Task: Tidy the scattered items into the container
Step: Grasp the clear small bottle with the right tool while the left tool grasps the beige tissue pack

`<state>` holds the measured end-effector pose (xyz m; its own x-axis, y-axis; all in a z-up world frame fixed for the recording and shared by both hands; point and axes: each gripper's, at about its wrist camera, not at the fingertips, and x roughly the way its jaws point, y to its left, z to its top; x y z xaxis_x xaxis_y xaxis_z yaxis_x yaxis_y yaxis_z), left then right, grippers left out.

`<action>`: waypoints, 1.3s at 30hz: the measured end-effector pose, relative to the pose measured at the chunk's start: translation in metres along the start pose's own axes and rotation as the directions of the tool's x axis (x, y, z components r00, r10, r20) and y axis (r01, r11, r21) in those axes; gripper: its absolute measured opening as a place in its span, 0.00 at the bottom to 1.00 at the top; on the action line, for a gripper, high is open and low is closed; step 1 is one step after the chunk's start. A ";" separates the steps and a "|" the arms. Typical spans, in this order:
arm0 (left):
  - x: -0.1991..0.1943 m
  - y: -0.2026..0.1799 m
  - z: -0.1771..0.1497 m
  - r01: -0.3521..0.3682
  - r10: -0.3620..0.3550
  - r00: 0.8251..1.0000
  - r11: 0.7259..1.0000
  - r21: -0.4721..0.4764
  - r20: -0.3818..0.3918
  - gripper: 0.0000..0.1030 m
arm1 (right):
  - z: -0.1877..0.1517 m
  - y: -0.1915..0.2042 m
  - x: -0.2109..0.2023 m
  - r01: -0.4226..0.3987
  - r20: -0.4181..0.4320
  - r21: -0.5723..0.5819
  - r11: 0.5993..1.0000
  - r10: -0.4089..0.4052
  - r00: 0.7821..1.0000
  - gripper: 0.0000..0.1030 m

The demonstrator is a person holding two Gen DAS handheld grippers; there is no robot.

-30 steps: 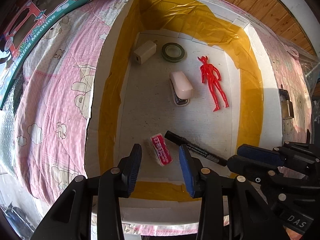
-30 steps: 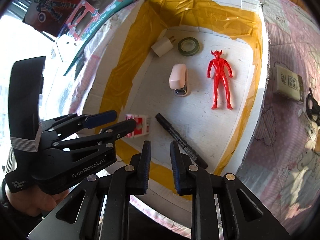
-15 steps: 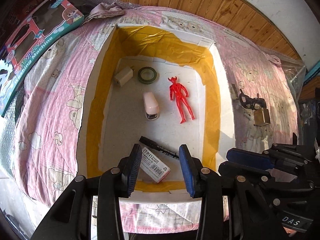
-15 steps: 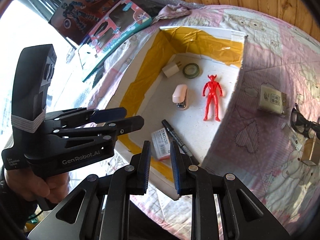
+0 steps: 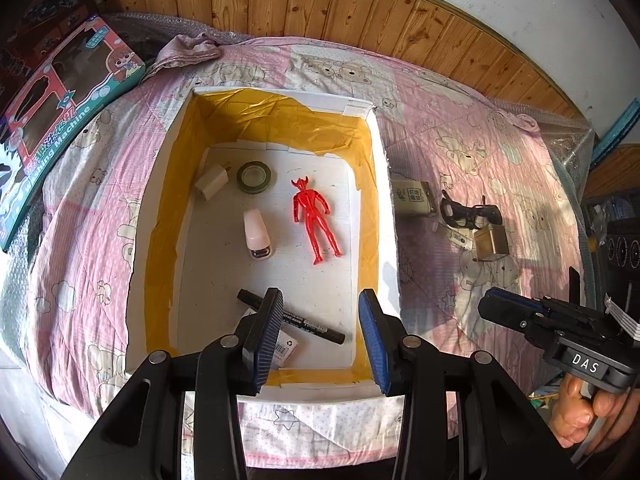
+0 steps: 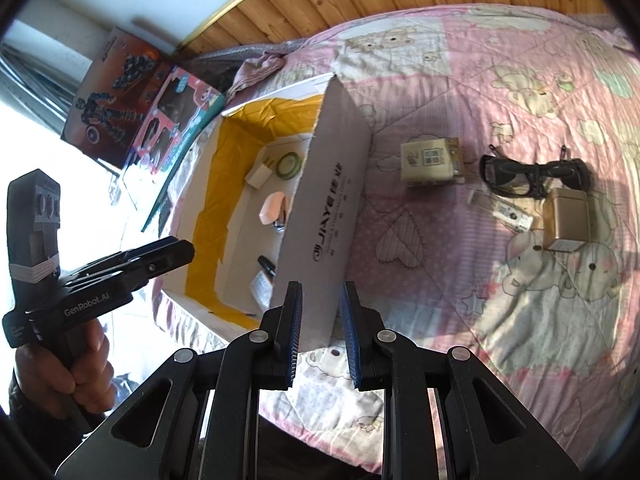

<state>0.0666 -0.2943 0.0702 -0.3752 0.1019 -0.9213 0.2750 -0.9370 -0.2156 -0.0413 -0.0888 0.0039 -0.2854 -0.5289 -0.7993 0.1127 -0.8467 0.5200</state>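
1. I hold my left gripper (image 5: 320, 336) above the near end of the box (image 5: 387, 184). Its two blue pads are spread wide and hold nothing.
2. My right gripper (image 6: 320, 336) is to the right, over the pink bed quilt (image 6: 500, 320), near the box's right wall. Its pads are a little apart and hold nothing too.
3. In the box I see a red toy man (image 5: 314, 220), a pink stapler (image 5: 258, 236), a ring of tape (image 5: 254, 176), a white plug (image 5: 212, 182), a black marker (image 5: 296, 322) and a small white pack (image 5: 286, 347).
4. Out on the quilt, right of the box, are a cream packet (image 6: 432, 158), black glasses (image 6: 532, 172), a gold tin (image 6: 570, 220) and a small white stick (image 6: 508, 210). I think these go in next.
5. The cream packet is nearest to the box, so I would pick that first with my right gripper.
6. It lies flat. Its long side runs left to right, and its print faces up.
7. To do it well, I would open the pads wider, come down from above, and pinch across its short side, near to far.
8. I would squeeze softly, because it may squash.
9. The glasses, the tin and the stick lie close together, so I must not bump them.
10. Then I lift high over the box wall before I let go.
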 end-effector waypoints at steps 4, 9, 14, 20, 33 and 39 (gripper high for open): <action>0.003 -0.031 0.009 0.034 -0.034 0.999 0.998 0.059 0.000 0.46 | -0.001 -0.031 -0.014 0.024 0.032 0.076 0.997 -0.026 0.999 0.22; 0.021 -0.076 0.027 0.073 -0.070 0.997 0.983 0.166 -0.022 0.53 | 0.001 -0.061 -0.026 0.050 0.072 0.149 0.988 -0.062 0.996 0.22; 0.054 -0.120 0.052 0.095 -0.084 0.995 0.948 0.304 -0.051 0.58 | 0.011 -0.081 -0.024 0.095 0.077 0.137 0.986 -0.106 0.991 0.22; 0.111 -0.154 0.075 0.055 -0.015 0.996 0.876 0.479 -0.087 0.58 | 0.030 -0.094 -0.003 0.176 0.041 0.019 0.984 -0.176 0.983 0.27; 0.194 -0.178 0.100 0.088 0.095 0.972 0.702 0.707 -0.215 0.58 | 0.055 -0.116 0.066 0.290 -0.065 -0.260 0.921 -0.317 0.946 0.38; 0.226 -0.184 0.098 0.120 0.145 0.951 0.640 0.759 -0.272 0.59 | 0.061 -0.125 0.091 0.281 -0.087 -0.316 0.906 -0.323 0.942 0.38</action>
<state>-0.1556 -0.1315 -0.0672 -0.0760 0.0519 -0.9958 -0.5413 -0.8409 -0.0025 -0.1397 -0.0277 -0.1155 -0.2222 -0.2297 -0.9476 0.3227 -0.9344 0.1509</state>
